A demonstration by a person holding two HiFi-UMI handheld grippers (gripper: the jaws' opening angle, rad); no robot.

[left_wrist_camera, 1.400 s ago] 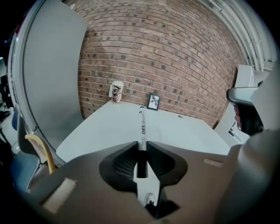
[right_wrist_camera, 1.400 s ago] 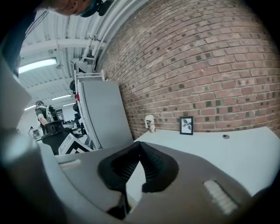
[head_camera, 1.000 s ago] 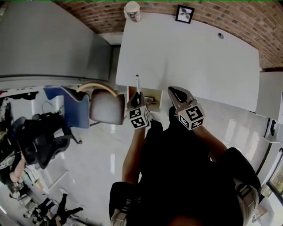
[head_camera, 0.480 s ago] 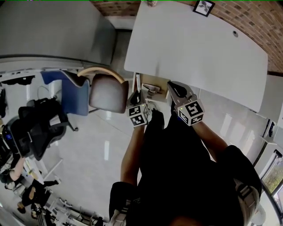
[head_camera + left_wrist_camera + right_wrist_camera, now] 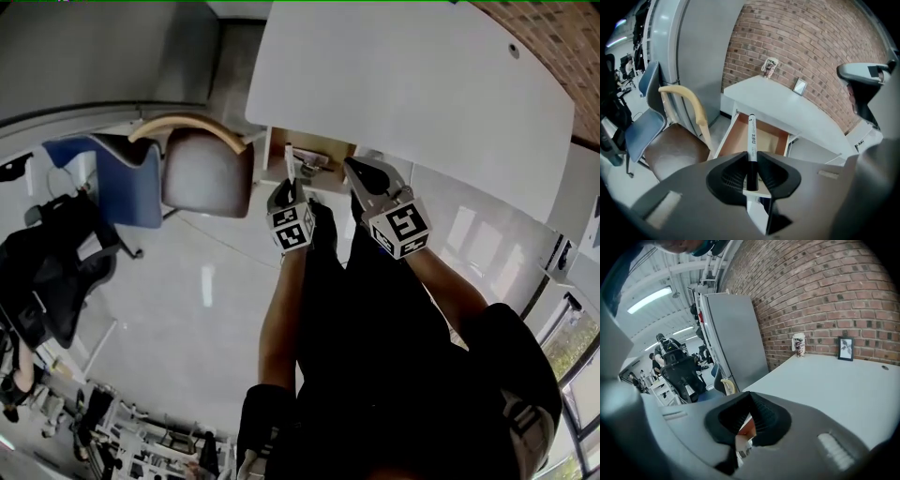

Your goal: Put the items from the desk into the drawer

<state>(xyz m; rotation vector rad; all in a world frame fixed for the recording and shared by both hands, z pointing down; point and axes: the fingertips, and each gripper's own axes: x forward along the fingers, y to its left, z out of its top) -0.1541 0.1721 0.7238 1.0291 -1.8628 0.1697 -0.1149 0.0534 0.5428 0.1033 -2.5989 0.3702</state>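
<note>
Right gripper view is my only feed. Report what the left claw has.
Observer: The left claw is shut on a white marker pen with a black end.
Operator: Now give me the drawer's state.
Observer: The wooden drawer is pulled open under the white desk, and the marker points towards it.
</note>
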